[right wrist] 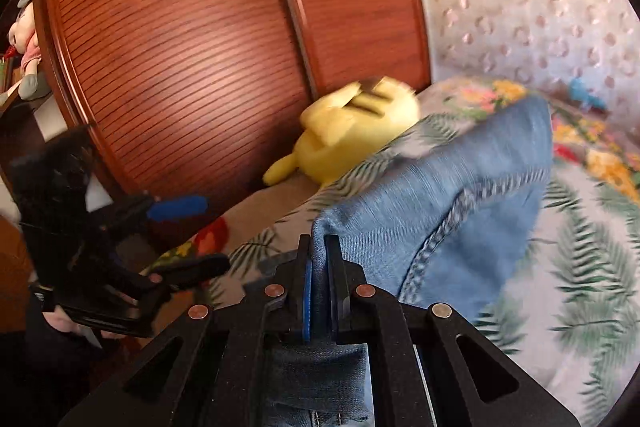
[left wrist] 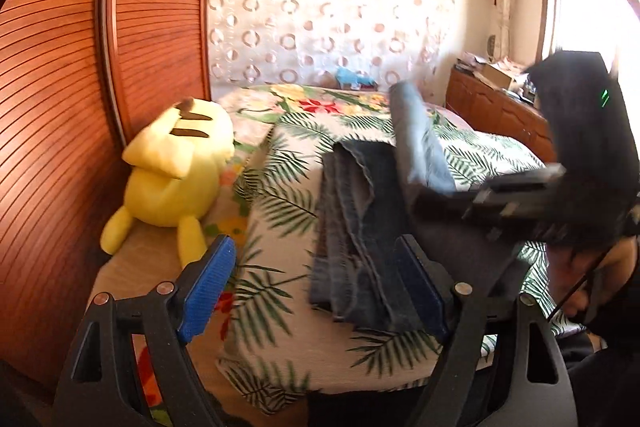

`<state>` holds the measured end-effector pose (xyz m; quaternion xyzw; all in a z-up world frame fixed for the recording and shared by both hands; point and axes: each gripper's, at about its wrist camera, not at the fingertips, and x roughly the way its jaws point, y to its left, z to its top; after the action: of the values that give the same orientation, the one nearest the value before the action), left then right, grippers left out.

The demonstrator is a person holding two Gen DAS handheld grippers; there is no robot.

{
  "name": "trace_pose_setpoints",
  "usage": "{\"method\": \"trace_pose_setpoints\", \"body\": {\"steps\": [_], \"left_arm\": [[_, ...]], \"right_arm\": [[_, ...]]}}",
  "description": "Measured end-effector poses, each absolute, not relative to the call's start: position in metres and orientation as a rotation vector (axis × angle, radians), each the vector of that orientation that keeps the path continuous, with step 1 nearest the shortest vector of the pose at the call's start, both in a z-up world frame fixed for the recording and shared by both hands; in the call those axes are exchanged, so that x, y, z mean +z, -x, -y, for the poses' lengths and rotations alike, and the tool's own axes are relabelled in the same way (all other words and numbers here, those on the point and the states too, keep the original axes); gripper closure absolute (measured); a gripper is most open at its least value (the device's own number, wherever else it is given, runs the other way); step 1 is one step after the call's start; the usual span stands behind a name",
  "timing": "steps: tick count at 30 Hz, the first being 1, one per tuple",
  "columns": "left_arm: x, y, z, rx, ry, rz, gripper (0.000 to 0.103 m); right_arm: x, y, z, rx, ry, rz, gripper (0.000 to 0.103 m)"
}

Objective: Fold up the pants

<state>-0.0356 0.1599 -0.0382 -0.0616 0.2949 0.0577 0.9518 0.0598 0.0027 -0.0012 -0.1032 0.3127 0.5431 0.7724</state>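
Blue denim pants [left wrist: 352, 227] lie in a long folded strip on the leaf-print bedspread [left wrist: 280, 187]. My left gripper [left wrist: 320, 291] is open, its blue pads on either side of the near end of the strip, holding nothing. My right gripper [right wrist: 319, 267] is shut on a fold of the pants [right wrist: 460, 195] and holds it lifted above the bed. The right gripper [left wrist: 440, 203] also shows in the left wrist view, with the raised denim flap [left wrist: 416, 135] standing up from it. The left gripper [right wrist: 184, 239] shows open in the right wrist view.
A yellow plush toy [left wrist: 176, 171] lies at the bed's left edge against the red-brown slatted wardrobe doors [left wrist: 80, 87]. A wooden dresser [left wrist: 496, 107] with clutter stands at the far right under a window. A small blue item [left wrist: 352, 77] lies at the headboard.
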Motion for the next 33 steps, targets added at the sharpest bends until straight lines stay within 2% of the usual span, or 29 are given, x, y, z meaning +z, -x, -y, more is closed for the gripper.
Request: {"method": "trace_pose_setpoints", "body": {"steps": [7, 10, 17, 21, 33], "left_arm": [[-0.029, 0.046, -0.174, 0.149, 0.149, -0.571, 0.021], [-0.028, 0.046, -0.170, 0.147, 0.142, -0.569, 0.021], [-0.027, 0.043, -0.163, 0.130, 0.137, -0.568, 0.021], [-0.027, 0.039, -0.154, 0.101, 0.136, -0.570, 0.021], [-0.057, -0.001, -0.113, -0.012, 0.129, -0.660, 0.021]], "right_arm": [[-0.047, -0.074, -0.042, 1.181, 0.277, -0.785, 0.097], [-0.049, -0.080, -0.041, 1.191, 0.255, -0.788, 0.097], [-0.011, -0.061, -0.024, 1.172, 0.285, -0.718, 0.079], [0.014, -0.058, 0.001, 1.117, 0.273, -0.610, 0.051], [0.000, -0.121, 0.012, 0.877, 0.290, -0.628, 0.046]]}}
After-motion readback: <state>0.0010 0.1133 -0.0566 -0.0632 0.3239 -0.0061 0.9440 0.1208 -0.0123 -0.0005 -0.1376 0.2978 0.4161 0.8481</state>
